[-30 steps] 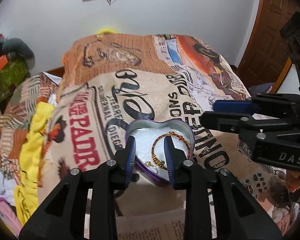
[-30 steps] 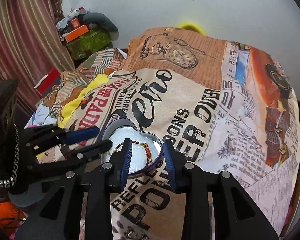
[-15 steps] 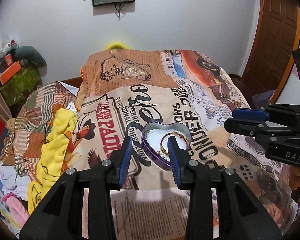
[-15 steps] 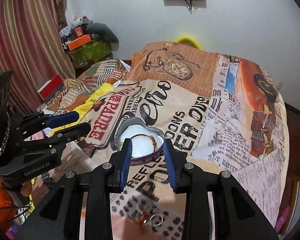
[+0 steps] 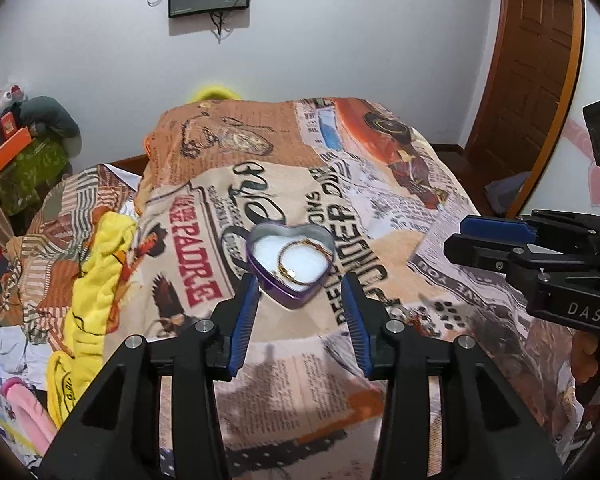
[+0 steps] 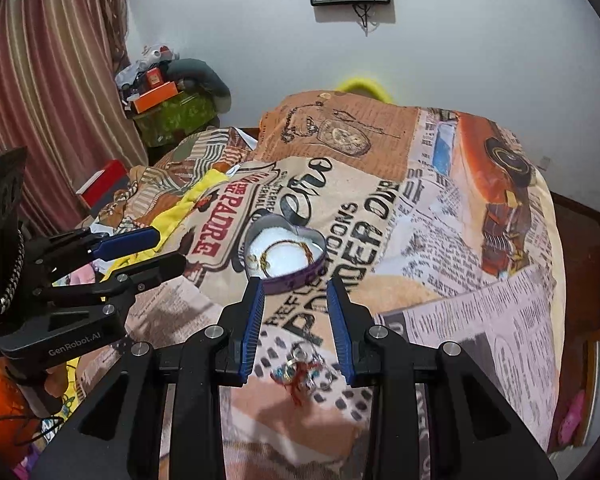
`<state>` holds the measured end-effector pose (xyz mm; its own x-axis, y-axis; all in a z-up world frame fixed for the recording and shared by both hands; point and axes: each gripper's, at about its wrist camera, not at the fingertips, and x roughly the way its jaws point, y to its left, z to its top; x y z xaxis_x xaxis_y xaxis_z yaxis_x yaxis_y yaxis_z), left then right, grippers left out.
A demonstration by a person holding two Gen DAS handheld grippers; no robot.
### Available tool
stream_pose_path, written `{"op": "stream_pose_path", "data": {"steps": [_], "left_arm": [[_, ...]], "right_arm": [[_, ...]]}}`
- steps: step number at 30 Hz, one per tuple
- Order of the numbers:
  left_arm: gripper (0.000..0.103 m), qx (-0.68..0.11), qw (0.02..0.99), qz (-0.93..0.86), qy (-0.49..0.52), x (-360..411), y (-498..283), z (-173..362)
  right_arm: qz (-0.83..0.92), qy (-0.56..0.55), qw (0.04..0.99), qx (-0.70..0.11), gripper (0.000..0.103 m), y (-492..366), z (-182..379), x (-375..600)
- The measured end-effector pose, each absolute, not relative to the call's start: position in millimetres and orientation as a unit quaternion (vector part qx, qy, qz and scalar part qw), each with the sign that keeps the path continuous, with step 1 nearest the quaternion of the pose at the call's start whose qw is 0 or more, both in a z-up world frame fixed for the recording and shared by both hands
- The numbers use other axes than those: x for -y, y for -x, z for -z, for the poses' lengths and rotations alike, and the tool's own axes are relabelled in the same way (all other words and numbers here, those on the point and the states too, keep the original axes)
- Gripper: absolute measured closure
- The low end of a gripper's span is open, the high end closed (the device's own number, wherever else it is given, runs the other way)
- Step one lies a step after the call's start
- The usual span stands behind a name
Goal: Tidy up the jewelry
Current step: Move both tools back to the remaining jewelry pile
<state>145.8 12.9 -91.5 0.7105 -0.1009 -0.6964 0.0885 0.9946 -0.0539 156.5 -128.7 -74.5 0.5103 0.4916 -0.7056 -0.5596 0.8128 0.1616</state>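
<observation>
On the bed (image 6: 480,300), a purple heart-shaped tin (image 6: 285,254) holds a gold bracelet (image 6: 286,254), and a small heap of jewelry (image 6: 302,372) lies on the printed cover just below the right hand-held gripper (image 6: 296,312). Both it and the left hand-held gripper (image 5: 298,308) are spread apart and empty. The next pick probably belongs to the right one: lower it straight over the heap, close on 1 piece only, and lift slowly so tangled chains do not drag the rest.

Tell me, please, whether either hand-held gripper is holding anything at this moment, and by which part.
Nothing is held. The left hand-held gripper and the right hand-held gripper are both open and empty; the gold bracelet lies in the heart-shaped tin.
</observation>
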Motion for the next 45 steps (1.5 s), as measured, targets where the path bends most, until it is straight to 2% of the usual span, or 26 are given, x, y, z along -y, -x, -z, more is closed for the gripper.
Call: {"op": "stream_pose_path", "data": {"steps": [23,45], "left_arm": [[0.061,-0.45,0.884,0.124,-0.007,44,-147,160],[0.063,-0.458,0.876,0.14,-0.053,63,-182,172]], "right_arm": [[-0.273,0.043,0.849,-0.449,0.074,-148,128,170],[-0.292,0.056,0.83,-0.472,0.074,-159,153,169]]}}
